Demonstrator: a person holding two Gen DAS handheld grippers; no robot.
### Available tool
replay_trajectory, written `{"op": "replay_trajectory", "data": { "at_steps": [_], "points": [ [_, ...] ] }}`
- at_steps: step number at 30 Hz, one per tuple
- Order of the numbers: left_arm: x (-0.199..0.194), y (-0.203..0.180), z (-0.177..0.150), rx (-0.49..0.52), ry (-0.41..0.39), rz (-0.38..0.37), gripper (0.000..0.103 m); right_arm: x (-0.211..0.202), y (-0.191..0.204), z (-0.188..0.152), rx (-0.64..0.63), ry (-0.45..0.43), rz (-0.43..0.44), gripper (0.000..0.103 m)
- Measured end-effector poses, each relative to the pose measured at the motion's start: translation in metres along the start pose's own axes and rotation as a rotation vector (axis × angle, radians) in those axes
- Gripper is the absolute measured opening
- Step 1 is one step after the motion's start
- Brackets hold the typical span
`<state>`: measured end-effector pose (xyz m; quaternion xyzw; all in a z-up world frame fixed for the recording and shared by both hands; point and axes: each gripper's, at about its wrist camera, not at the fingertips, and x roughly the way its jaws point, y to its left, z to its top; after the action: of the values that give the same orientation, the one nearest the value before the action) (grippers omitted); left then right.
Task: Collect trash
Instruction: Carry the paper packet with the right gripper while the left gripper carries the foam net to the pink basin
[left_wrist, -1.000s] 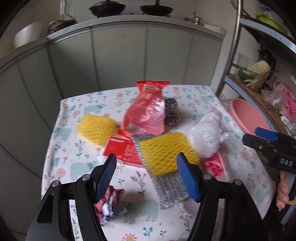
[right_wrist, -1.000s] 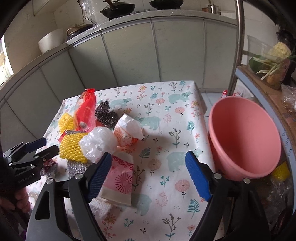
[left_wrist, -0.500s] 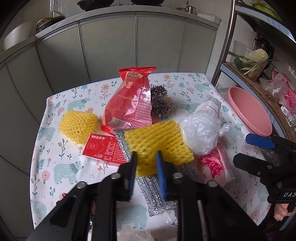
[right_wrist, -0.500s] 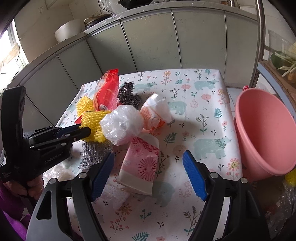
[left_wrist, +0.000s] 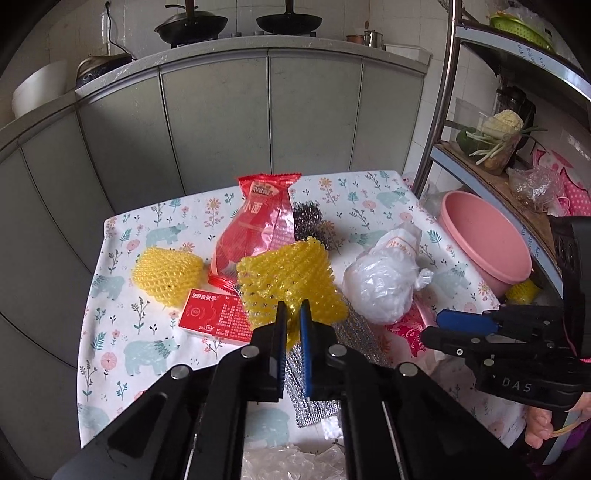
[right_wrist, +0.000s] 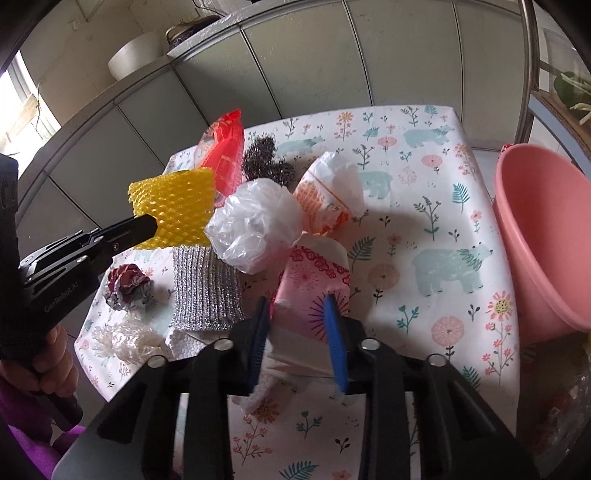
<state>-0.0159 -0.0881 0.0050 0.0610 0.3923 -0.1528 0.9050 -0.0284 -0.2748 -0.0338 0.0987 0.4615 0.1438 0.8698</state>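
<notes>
left gripper (left_wrist: 292, 314): we have just closed on the yellow foam net (left_wrist: 291, 282), lifted off the table (right_wrist: 436, 236) | right gripper (right_wrist: 295, 314): just closed on the pink packet (right_wrist: 314, 291) | pink basin (right_wrist: 546, 236): at right, nearer our right hand

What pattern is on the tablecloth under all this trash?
White tablecloth printed with teal bears, pink flowers and small leafy sprigs; it shows best in the right wrist view.

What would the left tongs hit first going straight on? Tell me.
The left tongs are already shut on the yellow foam net. Past that net, the red snack bag looks likeliest in line, though depth is hard to judge.
</notes>
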Motion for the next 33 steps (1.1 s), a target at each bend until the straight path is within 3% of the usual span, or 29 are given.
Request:
{"op": "replay_trajectory", "data": {
  "at_steps": [3, 7, 22, 33],
  "points": [
    [-0.007, -0.003, 0.004, 0.005, -0.018, 0.002, 0.006, -0.012, -0.004, 0.002, 0.011, -0.031, 0.005, 0.007],
    [-0.017, -0.012, 0.009, 0.024, -0.049, 0.006, 0.006, -0.024, -0.018, 0.001, 0.041, -0.057, -0.017, 0.003],
    [-0.022, -0.065, 0.04, 0.116, -0.114, -0.057, 0.006, -0.087, -0.064, 0.002, 0.122, -0.23, -0.052, 0.003],
    [0.006, -0.149, 0.078, 0.251, -0.152, -0.222, 0.006, -0.129, -0.134, 0.018, 0.21, -0.346, -0.248, 0.003]
  ]
}}
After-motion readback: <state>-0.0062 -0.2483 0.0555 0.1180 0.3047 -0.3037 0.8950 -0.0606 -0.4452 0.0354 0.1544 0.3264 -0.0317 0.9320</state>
